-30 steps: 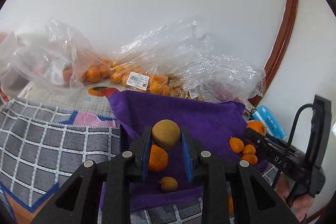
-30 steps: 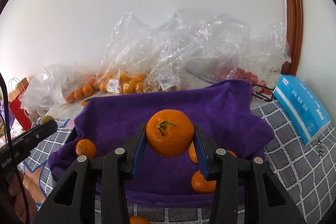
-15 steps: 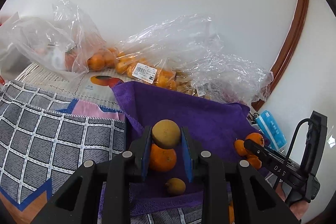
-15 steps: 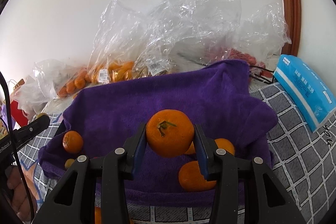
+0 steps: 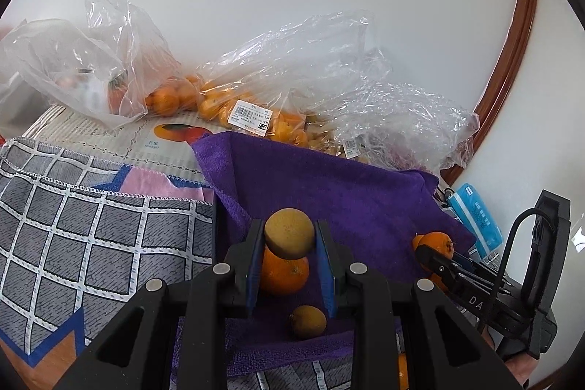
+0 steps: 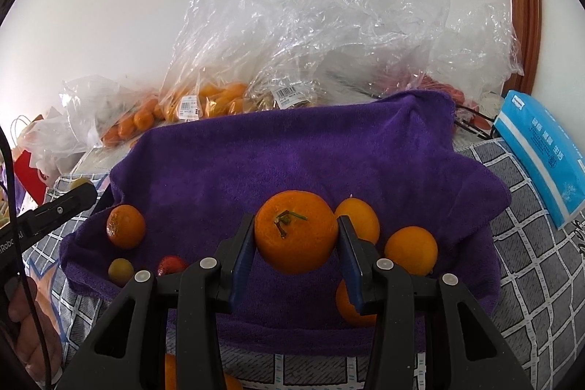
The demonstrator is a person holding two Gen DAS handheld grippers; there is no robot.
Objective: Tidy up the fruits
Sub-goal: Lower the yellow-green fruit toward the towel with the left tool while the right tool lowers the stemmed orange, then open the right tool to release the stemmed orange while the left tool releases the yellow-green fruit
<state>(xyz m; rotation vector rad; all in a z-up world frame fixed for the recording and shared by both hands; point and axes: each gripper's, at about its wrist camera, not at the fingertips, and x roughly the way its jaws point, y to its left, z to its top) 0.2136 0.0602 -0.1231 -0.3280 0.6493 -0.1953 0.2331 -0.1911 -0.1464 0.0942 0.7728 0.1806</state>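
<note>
In the left wrist view a round brownish-yellow fruit (image 5: pixel 289 233) is pinched by the left gripper (image 5: pixel 289 256) above a purple towel (image 5: pixel 340 192), clear plastic bags (image 5: pixel 292 75) behind, while in the right wrist view a stemmed orange tangerine (image 6: pixel 296 232) is clamped by the right gripper (image 6: pixel 297 256) over loose oranges (image 6: pixel 410 250).

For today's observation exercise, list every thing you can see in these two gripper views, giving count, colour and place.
Held orange: one, orange, between the right gripper's fingers.
Held brownish fruit: one, yellow-brown, between the left gripper's fingers.
Loose oranges: at least four, orange, on the towel.
Small brownish fruit: one, on the towel's near edge.
Towel: one, purple, centre.
Checked cloth: one, grey and white, underneath.
Plastic bags: several, clear, by the wall.
Tissue pack: one, blue, right.
Left gripper: black, shut.
Right gripper: black, shut.
</note>
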